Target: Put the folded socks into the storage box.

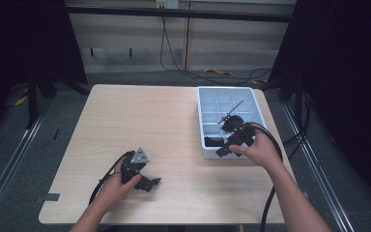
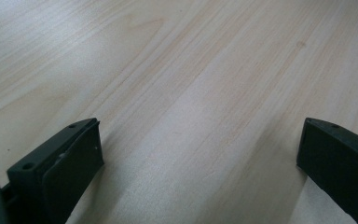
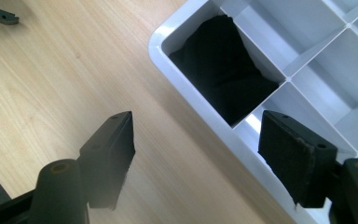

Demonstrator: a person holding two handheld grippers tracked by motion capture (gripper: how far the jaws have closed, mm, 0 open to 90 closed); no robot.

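Note:
A white divided tray (image 1: pixel 258 113) stands at the table's right side. Its near-left corner compartment holds a black soft-looking lump (image 3: pixel 223 70), also seen from above as the black lump (image 1: pixel 213 141). My right gripper (image 3: pixel 198 123) is open over that corner, one jaw above the wood and the other above the tray rim (image 3: pixel 186 88), with nothing gripped. In the high view the right gripper (image 1: pixel 221 151) sits at the tray's front-left corner. My left gripper (image 1: pixel 150 182) rests low over the table near the front. The left gripper (image 2: pixel 198 135) is open over bare wood.
A thin dark rod-like tool (image 1: pixel 231 112) lies across the tray's middle compartments, and the other compartments look bare. The light wooden table (image 1: pixel 140 121) is open between the two hands. Cables trail from both grippers toward the front edge. Dark frame posts stand beside the table.

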